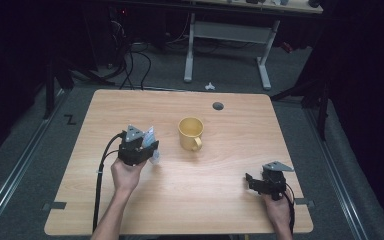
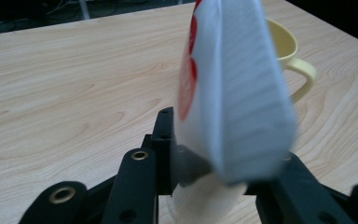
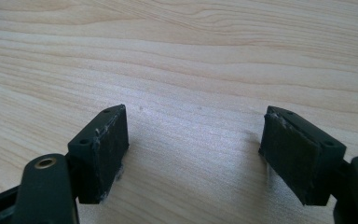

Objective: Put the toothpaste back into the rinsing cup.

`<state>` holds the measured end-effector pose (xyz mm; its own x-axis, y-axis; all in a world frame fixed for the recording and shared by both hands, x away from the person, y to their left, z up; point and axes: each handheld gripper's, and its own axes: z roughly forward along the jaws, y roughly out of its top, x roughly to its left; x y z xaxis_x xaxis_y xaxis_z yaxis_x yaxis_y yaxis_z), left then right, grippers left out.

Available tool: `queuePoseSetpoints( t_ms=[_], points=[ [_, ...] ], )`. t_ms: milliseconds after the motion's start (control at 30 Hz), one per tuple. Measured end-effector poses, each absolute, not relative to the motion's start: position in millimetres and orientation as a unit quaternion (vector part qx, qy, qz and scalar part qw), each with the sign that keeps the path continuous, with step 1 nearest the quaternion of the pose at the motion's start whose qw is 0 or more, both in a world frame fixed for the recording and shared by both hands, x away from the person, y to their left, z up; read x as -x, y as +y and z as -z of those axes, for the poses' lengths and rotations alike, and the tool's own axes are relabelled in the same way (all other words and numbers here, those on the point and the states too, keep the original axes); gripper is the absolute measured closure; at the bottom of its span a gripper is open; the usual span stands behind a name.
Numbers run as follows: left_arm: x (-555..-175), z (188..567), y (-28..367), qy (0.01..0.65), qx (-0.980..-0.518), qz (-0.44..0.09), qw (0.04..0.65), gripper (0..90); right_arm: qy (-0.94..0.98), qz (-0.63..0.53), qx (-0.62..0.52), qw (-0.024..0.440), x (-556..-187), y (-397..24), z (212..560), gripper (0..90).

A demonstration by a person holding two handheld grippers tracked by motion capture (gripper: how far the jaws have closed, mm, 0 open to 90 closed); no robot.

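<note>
The sachet (image 2: 235, 88), a small white packet with red print on one face and fine text on another, stands upright between the jaws of the left gripper (image 1: 141, 147), which is closed on its lower end. In the left gripper view the packet's base is pinched and its upper body rises free above the jaws; this hold probably leaves the top end accessible for tearing or pouring. A yellow mug (image 1: 190, 133) stands upright ahead of and to the right of the left gripper, near but not touching it, its handle turned toward the person. Its position suggests it is the intended receiver for the packet's contents.

The right gripper (image 1: 256, 181) rests low over the table (image 1: 220, 200), well apart from the mug and packet. Its jaws stand wide with nothing between them, and bare wood shows in the gap. It appears to be waiting in reserve.

The table is light wood-grain laminate with a round cable port (image 1: 218, 106) beyond the mug. The surrounding room is dark, with grey floor, trailing cables and a white-framed desk (image 1: 227, 30) behind.
</note>
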<state>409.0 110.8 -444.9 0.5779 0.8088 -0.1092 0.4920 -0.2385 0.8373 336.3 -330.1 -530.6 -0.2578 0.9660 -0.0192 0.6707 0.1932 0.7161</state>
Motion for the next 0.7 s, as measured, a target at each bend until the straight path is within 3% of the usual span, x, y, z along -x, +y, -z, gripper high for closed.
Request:
queuePoseSetpoints(
  t_ms=[700],
  points=[
    [-415,424,104,0.402,-0.772,-0.162,0.465,68.4,0.733,-0.303,-0.558,0.243,-336,-330,531,23.2]
  ],
)
